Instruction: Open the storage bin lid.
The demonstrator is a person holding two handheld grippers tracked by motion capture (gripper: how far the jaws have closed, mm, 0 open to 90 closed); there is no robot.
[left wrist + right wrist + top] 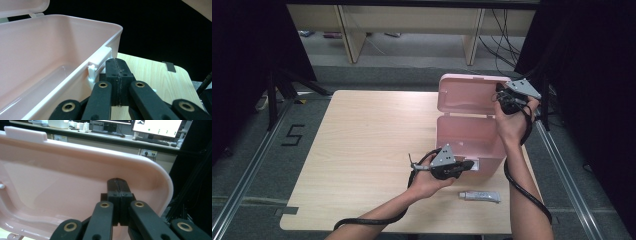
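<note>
Pink box point(469, 142) is standing at the right side of the worktop point(362, 150), lid point(467, 95) hinged up at the far edge, its long axis running left-right across the worktop. Right gripper point(507, 102) is pressing against the lid's right end, jaws closed with nothing between them; in the right gripper view the joined tips point(117, 182) are resting on the lid's inner face just below the rim, near its rounded corner. Left gripper point(472, 164) is sitting at the box's near wall, jaws likewise closed on nothing; in the left gripper view its tips point(116, 62) are touching or almost touching the white latch point(98, 63), which of the two cannot be told. Tube point(481, 196) is lying on the worktop just nearer than the box, long axis left-right, to the right of the left hand point(427, 182), so the left gripper is the nearer to it. Count: 1 box w/ 1 lid, 1 latch, 1 tube, 2 grippers. Box interior is looking empty as far as visible.
</note>
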